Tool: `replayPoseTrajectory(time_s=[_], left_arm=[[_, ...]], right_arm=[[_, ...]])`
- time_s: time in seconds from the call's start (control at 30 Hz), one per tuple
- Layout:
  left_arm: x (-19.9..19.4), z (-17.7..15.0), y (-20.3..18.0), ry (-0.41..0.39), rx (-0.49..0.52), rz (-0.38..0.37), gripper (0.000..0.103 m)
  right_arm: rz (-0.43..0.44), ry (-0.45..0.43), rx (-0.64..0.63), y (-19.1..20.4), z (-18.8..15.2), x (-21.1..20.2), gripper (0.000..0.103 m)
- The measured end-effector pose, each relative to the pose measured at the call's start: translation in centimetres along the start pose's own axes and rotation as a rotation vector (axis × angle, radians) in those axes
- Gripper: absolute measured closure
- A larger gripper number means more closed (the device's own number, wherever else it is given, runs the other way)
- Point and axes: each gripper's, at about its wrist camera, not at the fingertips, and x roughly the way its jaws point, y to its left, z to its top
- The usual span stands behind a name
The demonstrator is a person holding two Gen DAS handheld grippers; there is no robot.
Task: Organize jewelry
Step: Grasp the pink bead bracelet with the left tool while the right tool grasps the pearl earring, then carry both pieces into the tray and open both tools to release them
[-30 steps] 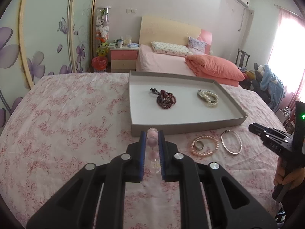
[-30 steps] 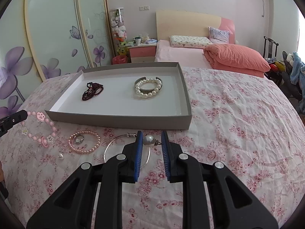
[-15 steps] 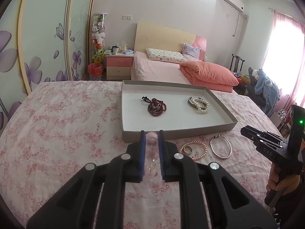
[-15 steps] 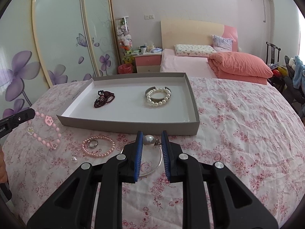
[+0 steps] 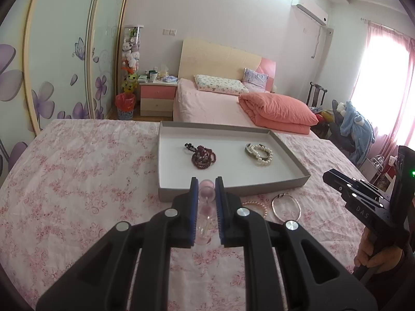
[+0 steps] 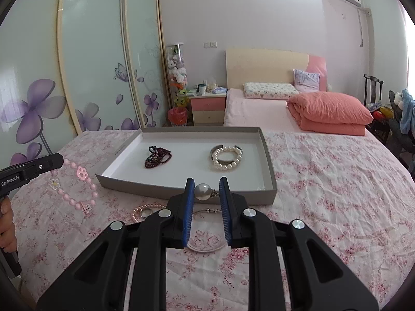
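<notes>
Counting two bracelets already in the tray (image 6: 269, 181), we hold a pink bead bracelet (image 6: 77, 173) pinched in the left gripper (image 5: 206, 194) and a pearl ring (image 6: 202, 191) in the right gripper (image 6: 206, 194), while a pearl strand (image 6: 145, 210) and a bangle (image 5: 286, 207) wait on the bed at the tray's six o'clock.

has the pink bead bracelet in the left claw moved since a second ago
Yes. The pink bead bracelet now hangs higher against the tray, lifted off the bedspread by the left claw.

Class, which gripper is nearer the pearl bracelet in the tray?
Right. The right gripper sits at the tray's near wall almost straight before the pearl bracelet; the left gripper hangs off beyond the tray's left end.
</notes>
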Motion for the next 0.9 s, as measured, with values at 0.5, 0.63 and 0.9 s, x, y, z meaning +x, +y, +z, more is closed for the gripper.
replayPoseTrajectory(time_s=[0.5, 0.63, 0.9], left_arm=[[-0.4, 2.6, -2.1, -0.059, 0.017, 0.008, 0.09], [0.2, 3.6, -2.6, -0.069, 0.03, 0.015, 0.09], [2.5, 6.1, -2.7, -0.084, 0.041, 0.037, 0.09]], right_arm=[[0.002, -0.134, -0.03, 2.0, 2.5, -1.1, 0.082], [-0.004, -0.156, -0.023, 2.0, 3.4, -0.7, 0.082], [-0.026, -0.188, -0.023, 1.5, 5.7, 1.5, 0.082]])
